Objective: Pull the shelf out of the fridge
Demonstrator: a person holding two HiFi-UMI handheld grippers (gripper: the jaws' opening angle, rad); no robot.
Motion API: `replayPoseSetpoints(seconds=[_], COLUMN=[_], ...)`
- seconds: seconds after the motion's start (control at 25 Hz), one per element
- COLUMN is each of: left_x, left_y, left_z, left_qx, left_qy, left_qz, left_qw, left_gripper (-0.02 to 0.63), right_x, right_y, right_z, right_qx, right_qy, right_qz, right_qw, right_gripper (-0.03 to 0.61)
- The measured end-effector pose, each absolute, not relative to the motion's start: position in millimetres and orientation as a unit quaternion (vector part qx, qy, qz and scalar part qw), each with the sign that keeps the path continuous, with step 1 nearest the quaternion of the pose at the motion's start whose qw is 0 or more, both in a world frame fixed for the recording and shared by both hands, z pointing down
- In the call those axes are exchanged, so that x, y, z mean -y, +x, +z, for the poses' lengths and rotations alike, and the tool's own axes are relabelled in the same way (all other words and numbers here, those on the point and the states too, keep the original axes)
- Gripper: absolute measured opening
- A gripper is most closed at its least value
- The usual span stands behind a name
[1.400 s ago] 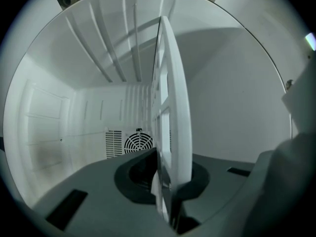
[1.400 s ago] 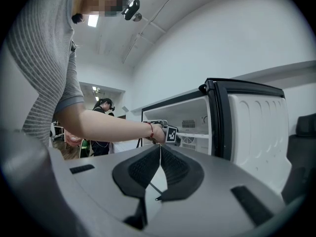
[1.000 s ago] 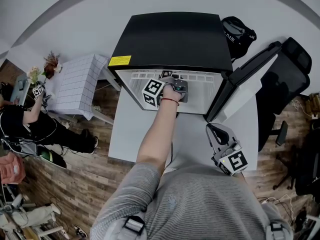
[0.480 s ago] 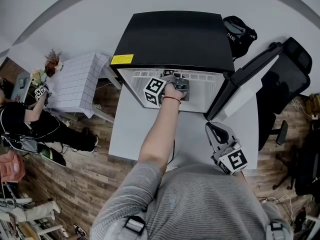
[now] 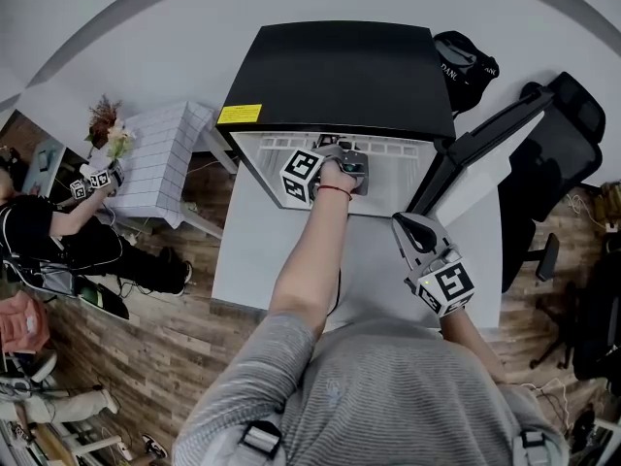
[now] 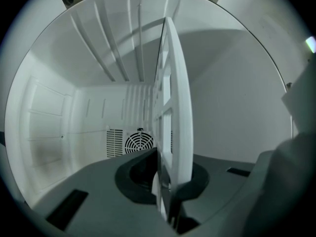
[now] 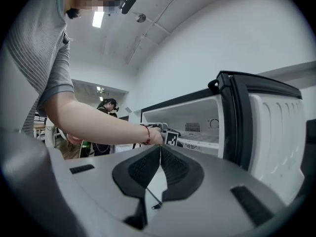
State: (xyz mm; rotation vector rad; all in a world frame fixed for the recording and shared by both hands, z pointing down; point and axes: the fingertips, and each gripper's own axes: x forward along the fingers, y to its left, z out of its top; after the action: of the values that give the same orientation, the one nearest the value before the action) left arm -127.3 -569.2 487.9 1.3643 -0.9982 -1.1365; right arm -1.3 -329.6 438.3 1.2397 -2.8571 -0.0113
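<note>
A black mini fridge point(image 5: 335, 71) stands on a white table with its door point(image 5: 485, 134) swung open to the right. Inside lies a white grid shelf point(image 5: 388, 150). My left gripper point(image 5: 342, 158) reaches into the opening and is shut on the shelf's front edge. In the left gripper view the shelf point(image 6: 174, 107) runs edge-on between the jaws of the left gripper point(image 6: 165, 181), with the fan grille point(image 6: 139, 143) behind. My right gripper point(image 5: 412, 229) hovers over the table near the door's lower edge, shut and holding nothing. In the right gripper view the right gripper point(image 7: 160, 149) points at the fridge door point(image 7: 247, 117).
The white table point(image 5: 252, 260) ends just in front of me. A black office chair point(image 5: 563, 163) stands right of the door and a dark bag point(image 5: 464, 66) lies behind the fridge. At the left are a small white tiled stand point(image 5: 155, 163) and another person point(image 5: 58, 231).
My right gripper has shifted up and a little left, closer to the fridge door. The left gripper and shelf have stayed put. The person at the left moved an arm.
</note>
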Motion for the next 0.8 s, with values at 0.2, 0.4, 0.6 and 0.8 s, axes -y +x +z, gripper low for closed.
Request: replayPoseSetpoints(seconds=[0.2, 0.4, 0.6, 0.8], left_x=[570, 569, 568, 562], left_y=[-126, -127, -127, -127], left_z=[488, 488, 488, 486], left_qx=[0.414, 0.413, 0.416, 0.415], left_qy=[0.569, 0.568, 0.568, 0.567], left_qz=[-0.473, -0.475, -0.479, -0.480], left_qw=[0.530, 0.530, 0.525, 0.525], left_gripper=[0.032, 0.032, 0.032, 0.032], right_x=[343, 342, 339, 339], right_y=[-2, 1, 3, 1], right_z=[445, 444, 441, 437], right_qx=[0.912, 0.908, 0.909, 0.912], right_qy=[0.410, 0.418, 0.416, 0.409], right_qz=[0.011, 0.012, 0.010, 0.009], right_qw=[0.005, -0.001, 0.001, 0.000], right_gripper=[0.014, 0.014, 0.014, 0.014])
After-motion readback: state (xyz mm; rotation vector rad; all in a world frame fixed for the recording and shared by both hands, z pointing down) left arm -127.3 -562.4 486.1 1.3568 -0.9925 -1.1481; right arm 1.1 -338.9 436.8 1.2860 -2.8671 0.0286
